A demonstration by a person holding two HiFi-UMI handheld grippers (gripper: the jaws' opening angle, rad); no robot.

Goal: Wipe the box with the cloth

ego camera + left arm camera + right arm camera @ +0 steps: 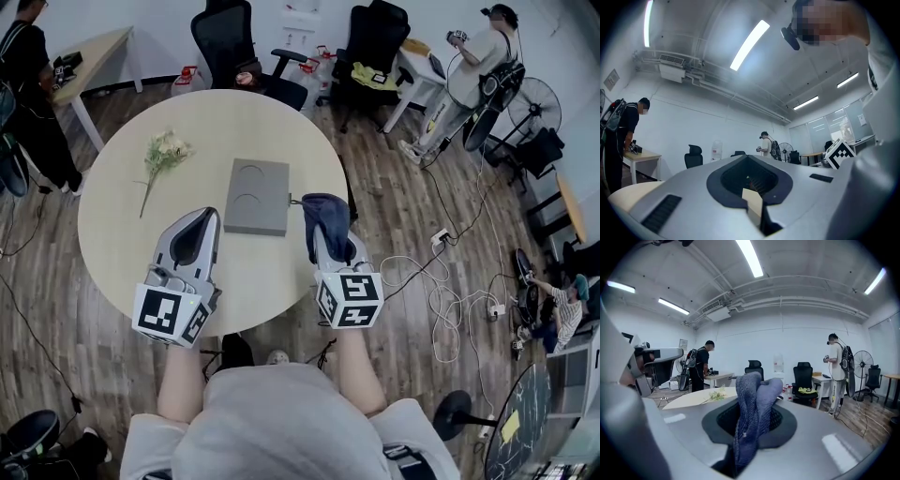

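— Where is the box sitting right now?

— I'm seeing the box point(256, 195) lying flat near the middle of the table point(122, 225), with flowers point(165, 152) lying well to its left.

— And the tongs?

— I'm holding the right gripper point(328, 246) with its jaws pressing on the cloth point(325, 214), and the blue folds are bunching up out of them. The cloth is sitting just beside the box's right edge, and I'm seeing a thin gap between the two. I'm keeping the left gripper point(204, 217) beside the box's near left corner, with its jaws resting together and gripping nothing.
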